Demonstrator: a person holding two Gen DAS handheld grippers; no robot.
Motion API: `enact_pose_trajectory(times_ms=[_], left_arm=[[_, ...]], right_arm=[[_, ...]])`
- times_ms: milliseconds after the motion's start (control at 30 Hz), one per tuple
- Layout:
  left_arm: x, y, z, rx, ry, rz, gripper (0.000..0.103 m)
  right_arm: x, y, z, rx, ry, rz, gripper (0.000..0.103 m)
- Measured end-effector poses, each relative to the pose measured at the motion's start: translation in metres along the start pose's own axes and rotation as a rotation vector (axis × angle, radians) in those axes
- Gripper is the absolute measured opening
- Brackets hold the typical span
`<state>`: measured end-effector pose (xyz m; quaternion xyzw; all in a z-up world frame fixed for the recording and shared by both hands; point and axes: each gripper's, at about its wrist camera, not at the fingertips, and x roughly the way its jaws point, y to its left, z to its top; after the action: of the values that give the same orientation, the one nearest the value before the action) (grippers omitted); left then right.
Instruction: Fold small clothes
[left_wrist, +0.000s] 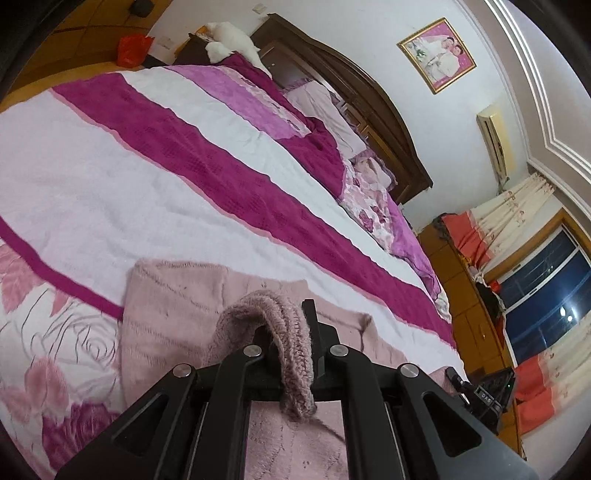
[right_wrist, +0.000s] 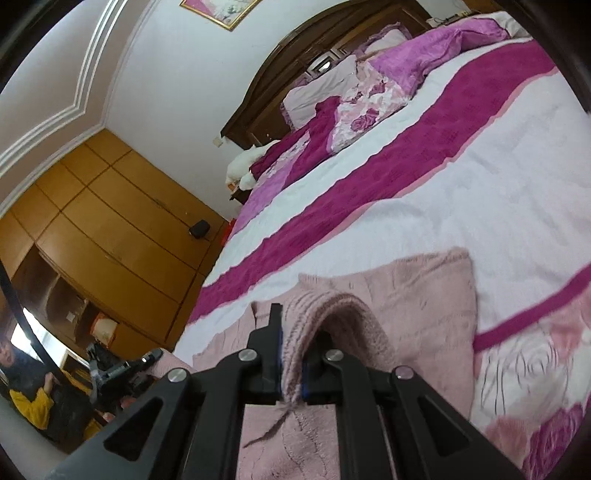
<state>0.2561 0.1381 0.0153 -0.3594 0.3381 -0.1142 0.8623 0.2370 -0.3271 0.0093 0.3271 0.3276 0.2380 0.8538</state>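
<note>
A dusty pink knitted garment (left_wrist: 173, 317) lies on the bed, its far part flat on the cover. My left gripper (left_wrist: 286, 332) is shut on a thick ribbed edge of it (left_wrist: 284, 325), which loops up over the jaws and hangs down between the arms. In the right wrist view the same pink garment (right_wrist: 417, 306) spreads ahead and to the right. My right gripper (right_wrist: 291, 350) is shut on a bunched fold of its edge (right_wrist: 332, 314), pinched between the blue-lined pads. A loose thread trails below that grip.
The bed cover (left_wrist: 110, 177) is white with magenta stripes and rose prints. Pillows and a dark wooden headboard (left_wrist: 369, 110) lie at the far end. A wooden wardrobe (right_wrist: 110, 236) stands to the left, a window (left_wrist: 546, 291) and orange curtains to the right. A person sits at the low left (right_wrist: 26, 391).
</note>
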Motion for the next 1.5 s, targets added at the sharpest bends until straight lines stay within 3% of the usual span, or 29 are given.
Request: enact_pose_trajectory(times_ms=[267, 633, 667, 700, 733, 800, 867, 900, 1100, 1233, 1333, 1467, 1500], left_arm=[[0.023, 0.031, 0.015, -0.063, -0.034, -0.033, 0.0], [0.061, 0.054, 0.01, -0.127, 0.018, 0.03, 0.0], [0.059, 0.055, 0.009, -0.139, 0.01, 0.02, 0.0], [0.056, 0.055, 0.009, -0.145, -0.003, 0.016, 0.014], [0.052, 0.055, 0.008, -0.148, -0.02, 0.018, 0.018], [0.043, 0.056, 0.011, -0.151, -0.048, 0.015, 0.02], [0.037, 0.058, 0.014, -0.164, -0.052, 0.015, 0.021], [0.033, 0.059, 0.014, -0.17, -0.063, 0.007, 0.021], [0.038, 0.054, 0.012, -0.119, -0.039, 0.07, 0.022], [0.05, 0.03, 0.006, 0.048, 0.001, 0.206, 0.022], [0.055, 0.013, 0.004, 0.175, -0.003, 0.313, 0.022], [0.059, 0.012, 0.008, 0.23, -0.01, 0.407, 0.022], [0.066, 0.013, 0.009, 0.248, 0.03, 0.421, 0.022]], right_arm=[[0.026, -0.023, 0.028, 0.044, -0.064, 0.038, 0.007], [0.062, -0.056, 0.031, 0.069, 0.009, -0.064, 0.01], [0.064, -0.061, 0.03, 0.093, 0.015, -0.054, 0.014], [0.066, -0.065, 0.031, 0.122, 0.022, -0.033, 0.025], [0.067, -0.069, 0.031, 0.143, 0.024, -0.018, 0.034], [0.061, -0.074, 0.031, 0.167, -0.01, -0.012, 0.069], [0.052, -0.074, 0.032, 0.166, -0.053, -0.029, 0.086], [0.048, -0.074, 0.033, 0.165, -0.072, -0.053, 0.088], [0.045, -0.081, 0.03, 0.189, -0.073, -0.063, 0.088], [0.056, -0.063, 0.028, 0.082, -0.011, -0.113, 0.088], [0.064, -0.041, 0.025, -0.066, 0.025, -0.207, 0.088], [0.071, -0.013, 0.025, -0.32, 0.038, -0.407, 0.086], [0.071, -0.011, 0.024, -0.354, 0.045, -0.435, 0.08]])
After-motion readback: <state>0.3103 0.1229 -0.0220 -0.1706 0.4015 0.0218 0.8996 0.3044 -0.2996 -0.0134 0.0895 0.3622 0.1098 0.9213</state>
